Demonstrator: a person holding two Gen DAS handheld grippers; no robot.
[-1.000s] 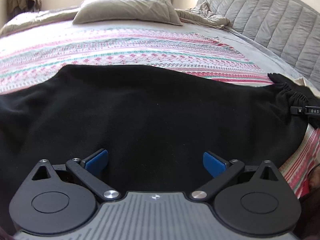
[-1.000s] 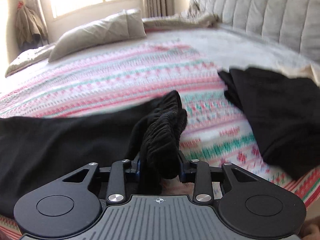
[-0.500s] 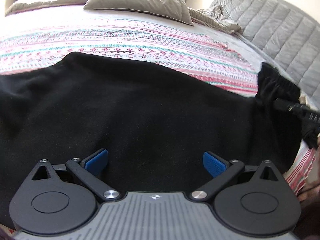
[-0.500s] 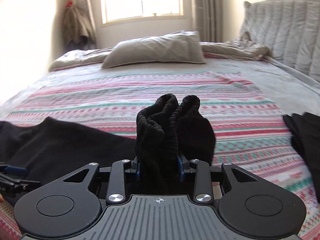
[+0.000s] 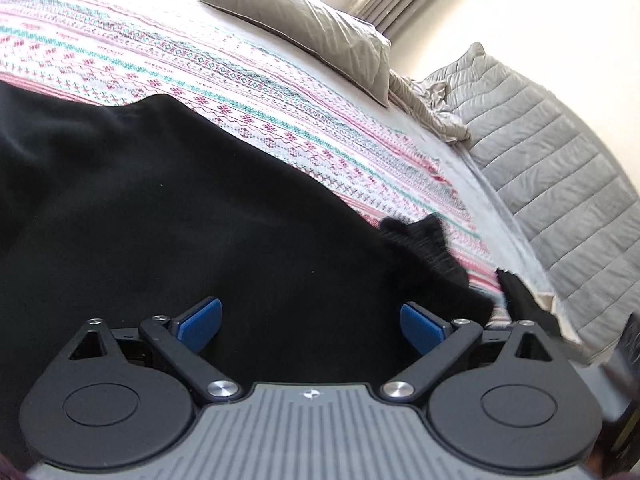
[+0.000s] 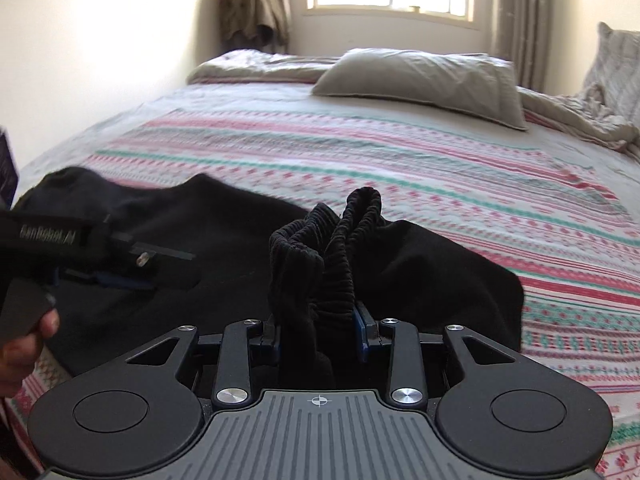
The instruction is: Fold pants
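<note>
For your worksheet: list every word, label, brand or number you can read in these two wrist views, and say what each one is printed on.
Side of the left tool, seen in the right wrist view: pale lettering, too blurred to read reliably.
Grey housing of the right tool: only a small crosshair mark, no words.
Bedspread: woven stripe patterns, no readable text.
Black pants: no label visible.

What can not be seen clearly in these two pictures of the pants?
- Pants legs: left wrist view, cut off at the left edge; their length is unknown.
- Waistband below the right gripper: right wrist view, hidden between the fingers and behind the body.
- Left gripper jaws: right wrist view, blurred, side-on.
- Cloth under the left gripper: left wrist view, hidden by its body.
- Waistband end: left wrist view, blurred.
</note>
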